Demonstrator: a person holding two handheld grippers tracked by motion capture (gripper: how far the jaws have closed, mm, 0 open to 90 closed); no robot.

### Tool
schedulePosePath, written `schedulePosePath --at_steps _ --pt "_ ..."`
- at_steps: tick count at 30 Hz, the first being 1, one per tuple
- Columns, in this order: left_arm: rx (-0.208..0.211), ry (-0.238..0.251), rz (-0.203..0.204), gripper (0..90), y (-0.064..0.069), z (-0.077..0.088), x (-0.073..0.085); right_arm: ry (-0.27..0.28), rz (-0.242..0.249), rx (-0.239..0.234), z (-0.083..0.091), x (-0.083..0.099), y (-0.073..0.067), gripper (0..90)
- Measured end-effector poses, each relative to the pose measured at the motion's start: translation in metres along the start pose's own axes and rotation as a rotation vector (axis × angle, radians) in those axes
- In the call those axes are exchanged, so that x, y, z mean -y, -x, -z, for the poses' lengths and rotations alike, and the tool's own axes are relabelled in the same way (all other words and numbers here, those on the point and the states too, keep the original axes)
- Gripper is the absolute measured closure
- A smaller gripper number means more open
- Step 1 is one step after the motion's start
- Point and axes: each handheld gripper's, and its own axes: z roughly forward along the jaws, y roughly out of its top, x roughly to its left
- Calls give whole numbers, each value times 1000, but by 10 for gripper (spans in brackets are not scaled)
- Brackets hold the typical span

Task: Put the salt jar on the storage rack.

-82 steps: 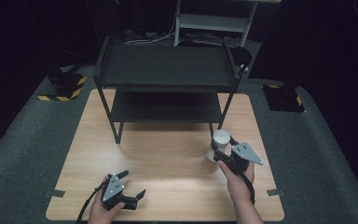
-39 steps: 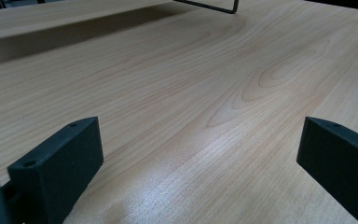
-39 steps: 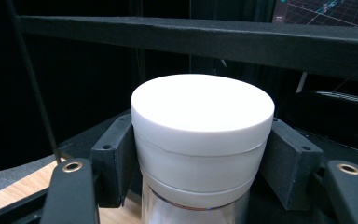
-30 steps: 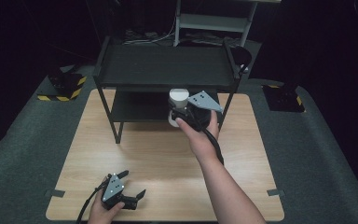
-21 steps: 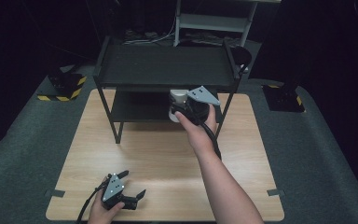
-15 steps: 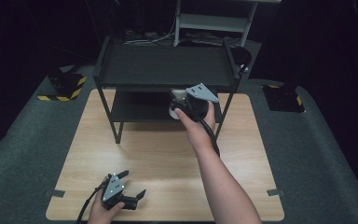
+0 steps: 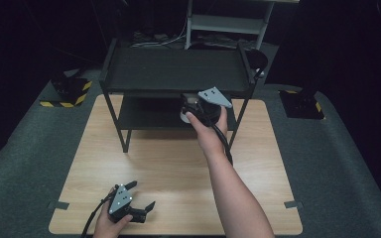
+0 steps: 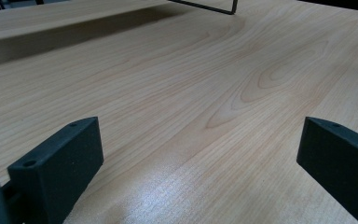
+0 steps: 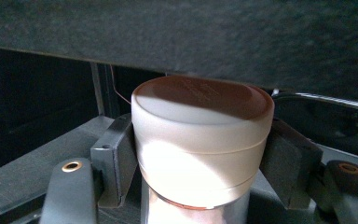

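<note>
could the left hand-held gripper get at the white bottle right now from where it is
Probably not. The left hand-held gripper sits open at the table's near edge, while the white bottle is clamped in the right hand-held gripper at the shelf's lower tier.

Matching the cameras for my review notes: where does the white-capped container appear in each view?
High view: the white-capped container sits just right of centre, under the black rack's top shelf, in the right tongs.
Left gripper view: not in it; bare table between open jaws.
Right gripper view: centre, white-capped container clamped on both sides.
Shared landmark: the black rack's top shelf, directly above the cap.
</note>
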Motion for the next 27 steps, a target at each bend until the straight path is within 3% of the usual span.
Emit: schedulePosePath --at_steps 8,19,21,25,27 --pt "-2 0 -6 5 0 0 0 30 9 -7 1 9 2 348" --pt "0 0 -4 5 0 0 0 23 7 -19 1 7 5 343" --pt "0 0 -5 5 0 0 0 34 11 -20 1 7 5 280" --pt "0 0 -4 5 0 0 0 40 -6 -20 1 7 4 57" --pt "-1 0 -8 5 0 0 0 31 -14 -29 2 6 5 8"
